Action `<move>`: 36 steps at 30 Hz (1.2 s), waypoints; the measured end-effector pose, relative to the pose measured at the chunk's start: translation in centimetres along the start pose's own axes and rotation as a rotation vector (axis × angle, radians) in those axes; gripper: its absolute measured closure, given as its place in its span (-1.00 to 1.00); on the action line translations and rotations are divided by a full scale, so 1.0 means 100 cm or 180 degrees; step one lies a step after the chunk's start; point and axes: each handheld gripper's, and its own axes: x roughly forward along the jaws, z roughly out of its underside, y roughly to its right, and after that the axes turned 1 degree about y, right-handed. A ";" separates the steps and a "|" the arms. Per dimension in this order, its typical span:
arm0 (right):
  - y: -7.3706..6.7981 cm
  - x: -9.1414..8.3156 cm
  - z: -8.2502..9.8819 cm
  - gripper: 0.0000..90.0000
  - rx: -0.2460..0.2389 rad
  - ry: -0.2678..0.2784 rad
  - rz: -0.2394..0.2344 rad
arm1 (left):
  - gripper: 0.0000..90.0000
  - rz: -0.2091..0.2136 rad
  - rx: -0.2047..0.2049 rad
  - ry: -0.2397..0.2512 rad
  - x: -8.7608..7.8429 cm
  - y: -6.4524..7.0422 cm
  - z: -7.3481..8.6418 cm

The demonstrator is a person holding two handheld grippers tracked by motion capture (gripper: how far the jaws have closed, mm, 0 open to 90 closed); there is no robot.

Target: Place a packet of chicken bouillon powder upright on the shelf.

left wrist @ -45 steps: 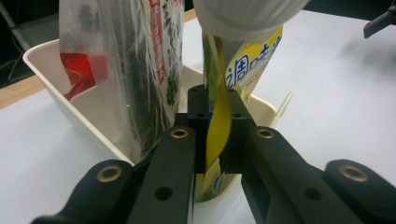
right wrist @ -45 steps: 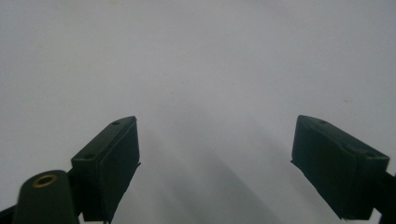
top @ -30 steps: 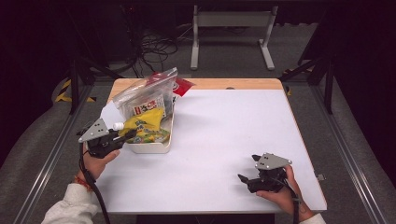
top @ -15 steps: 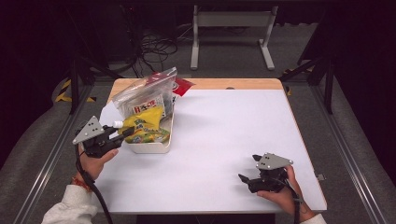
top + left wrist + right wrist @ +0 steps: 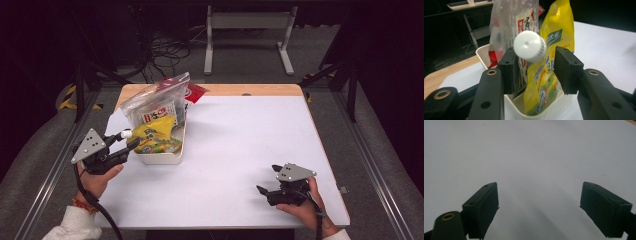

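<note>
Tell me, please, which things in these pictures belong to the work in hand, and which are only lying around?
In the work:
- yellow spouted pouch with its white cap
- white bin that holds it
- left gripper, jaws just opening, the cap between them, unpressed

Lying about:
- clear plastic bag in the same bin
- red packet behind the bin
- right gripper, open over bare table

So the tub (image 5: 167,156) sits on the table's (image 5: 240,150) left side, with a spouted pouch (image 5: 152,137) in front and a bag (image 5: 155,102) behind it inside.
</note>
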 end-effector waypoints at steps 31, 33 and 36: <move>0.004 -0.014 -0.006 -0.69 -0.0085 0.0105 0.0156 | -0.60 0.0062 0.0100 -0.0066 -0.017 0.047 0.008; 0.004 -0.015 -0.006 -0.69 -0.0081 0.0124 0.0159 | -0.63 0.0077 0.0084 -0.0077 -0.014 0.052 0.008; 0.004 -0.015 -0.005 -0.69 -0.0078 0.0126 0.0158 | -0.64 0.0111 0.0063 -0.0070 -0.012 0.054 0.008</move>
